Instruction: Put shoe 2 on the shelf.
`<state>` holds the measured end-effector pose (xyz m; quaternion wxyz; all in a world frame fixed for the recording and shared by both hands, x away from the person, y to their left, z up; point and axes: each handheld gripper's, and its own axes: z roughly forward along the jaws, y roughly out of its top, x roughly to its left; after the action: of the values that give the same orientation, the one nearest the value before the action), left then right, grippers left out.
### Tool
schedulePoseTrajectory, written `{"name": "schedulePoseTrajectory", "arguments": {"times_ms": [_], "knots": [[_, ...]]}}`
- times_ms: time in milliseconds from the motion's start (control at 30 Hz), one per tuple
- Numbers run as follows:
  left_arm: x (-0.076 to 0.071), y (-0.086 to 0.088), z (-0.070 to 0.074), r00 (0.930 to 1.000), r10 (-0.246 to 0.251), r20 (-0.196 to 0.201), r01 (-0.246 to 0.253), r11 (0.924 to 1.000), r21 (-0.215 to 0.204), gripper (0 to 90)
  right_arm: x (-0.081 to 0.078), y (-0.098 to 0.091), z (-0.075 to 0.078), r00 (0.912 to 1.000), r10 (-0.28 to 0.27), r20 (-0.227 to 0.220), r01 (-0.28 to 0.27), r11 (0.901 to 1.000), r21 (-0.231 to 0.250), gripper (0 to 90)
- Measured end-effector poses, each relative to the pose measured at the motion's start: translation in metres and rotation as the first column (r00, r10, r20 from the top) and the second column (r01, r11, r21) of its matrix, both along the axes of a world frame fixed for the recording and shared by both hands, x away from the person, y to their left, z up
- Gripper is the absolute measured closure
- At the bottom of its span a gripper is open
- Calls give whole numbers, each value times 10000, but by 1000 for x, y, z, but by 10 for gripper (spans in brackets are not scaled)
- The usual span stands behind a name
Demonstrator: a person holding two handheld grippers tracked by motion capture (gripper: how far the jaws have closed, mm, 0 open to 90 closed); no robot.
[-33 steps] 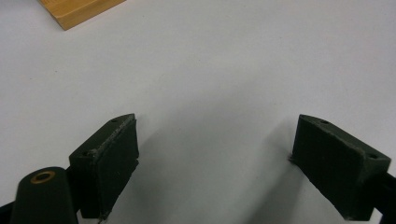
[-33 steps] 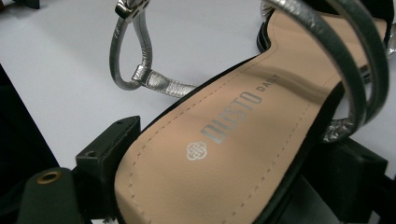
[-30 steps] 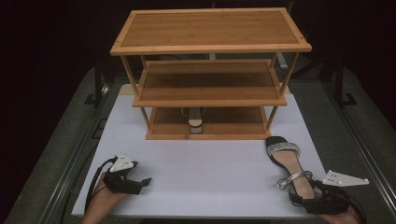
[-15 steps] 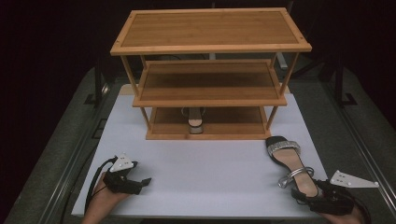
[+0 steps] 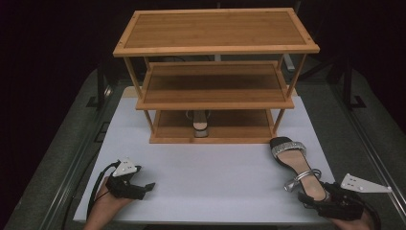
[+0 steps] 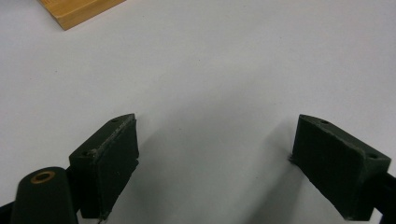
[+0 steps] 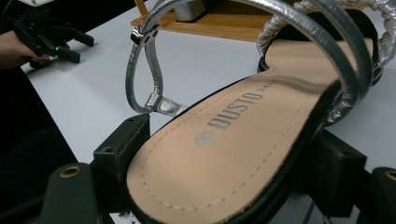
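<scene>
High view: sandal heel grip, near right

Left gripper (image 5: 146,186) resting wide open, empty, on white table (image 5: 215,172). Right gripper (image 5: 313,196) clamped across sandal (image 5: 294,160) heel. Keep grip square, lift level, steer toward shelf rack (image 5: 215,103).

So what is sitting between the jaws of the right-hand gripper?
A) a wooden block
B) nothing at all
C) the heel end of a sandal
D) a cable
C: in the right gripper view the tan insole at the heel end of the sandal lies between the right gripper's two black jaws, with the silver ankle strap looping above it.
</scene>
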<state>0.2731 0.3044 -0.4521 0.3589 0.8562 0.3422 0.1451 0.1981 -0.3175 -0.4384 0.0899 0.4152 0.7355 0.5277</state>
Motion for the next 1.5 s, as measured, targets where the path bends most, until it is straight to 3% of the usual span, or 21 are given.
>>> {"name": "schedulePoseTrajectory", "arguments": {"times_ms": [433,933,1500], "knots": [[0,0,0,10000,-8,13,8,10000,4,136,16,16,12,9995,259,168,-262,9995,186,235],[0,0,0,10000,4,36,-4,10000,-6,136,60,52,23,9972,619,412,-628,9978,207,235],[0,0,0,10000,-5,27,5,10000,3,136,108,86,30,9963,478,710,-496,9985,237,235]]}}
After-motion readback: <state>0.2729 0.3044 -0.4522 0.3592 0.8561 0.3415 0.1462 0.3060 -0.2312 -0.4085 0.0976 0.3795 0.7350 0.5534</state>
